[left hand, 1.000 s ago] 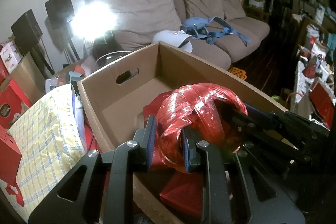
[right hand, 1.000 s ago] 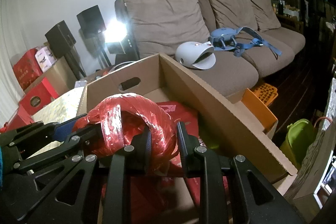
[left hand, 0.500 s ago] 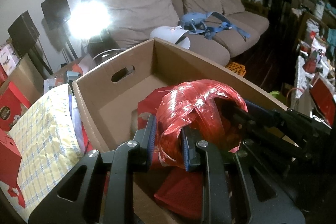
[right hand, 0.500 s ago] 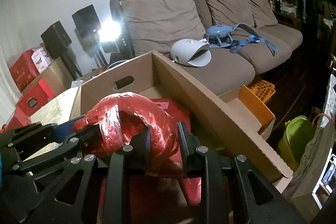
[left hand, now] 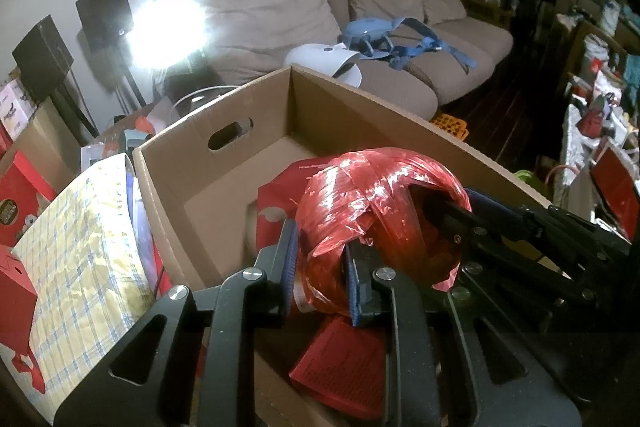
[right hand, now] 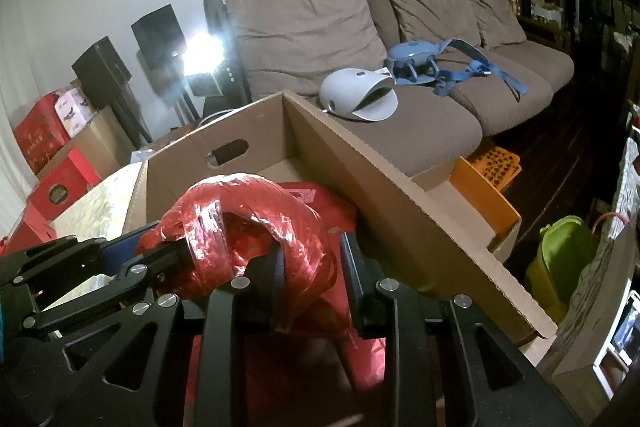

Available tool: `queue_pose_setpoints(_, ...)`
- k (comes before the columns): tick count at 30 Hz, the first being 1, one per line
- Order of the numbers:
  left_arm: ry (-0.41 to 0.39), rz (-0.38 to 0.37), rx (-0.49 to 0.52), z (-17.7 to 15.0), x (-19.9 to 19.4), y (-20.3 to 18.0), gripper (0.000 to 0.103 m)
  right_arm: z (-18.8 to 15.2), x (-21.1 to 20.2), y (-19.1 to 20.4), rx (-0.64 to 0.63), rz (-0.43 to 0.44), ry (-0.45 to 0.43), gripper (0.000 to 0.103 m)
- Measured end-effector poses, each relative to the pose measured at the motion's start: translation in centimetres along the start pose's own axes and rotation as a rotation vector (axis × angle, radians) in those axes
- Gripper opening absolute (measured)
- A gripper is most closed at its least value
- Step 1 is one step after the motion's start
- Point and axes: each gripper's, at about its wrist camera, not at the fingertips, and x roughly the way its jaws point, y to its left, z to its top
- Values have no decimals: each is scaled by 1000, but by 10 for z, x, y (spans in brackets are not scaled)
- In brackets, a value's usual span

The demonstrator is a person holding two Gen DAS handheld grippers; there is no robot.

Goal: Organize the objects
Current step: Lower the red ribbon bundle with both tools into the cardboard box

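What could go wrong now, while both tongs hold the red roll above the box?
1. Each of the tongs, left and right, pinches only a thin side of the red roll; the glossy wrap might slip or tear.
2. If one lets go first, the roll may swing and miss the cardboard box.
3. The red packets below could get crushed.

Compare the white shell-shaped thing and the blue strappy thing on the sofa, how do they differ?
The white shell-shaped thing is smooth, rounded and pale with an open mouth; the blue strappy thing is blue, with loose straps trailing across the cushions. The white one lies nearer the cardboard box, the blue one behind it. Both rest on the brown sofa.
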Motion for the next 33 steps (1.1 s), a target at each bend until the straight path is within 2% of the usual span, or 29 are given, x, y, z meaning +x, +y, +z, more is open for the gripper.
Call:
queue_pose_setpoints(11,43,-14,-25,-4,7,6,20,-3,7,0,-9,-10,42,27)
queue_pose_setpoints(33,69,-22,-43,-8,7,12,20,-4,9,4,-27,-13,52,29)
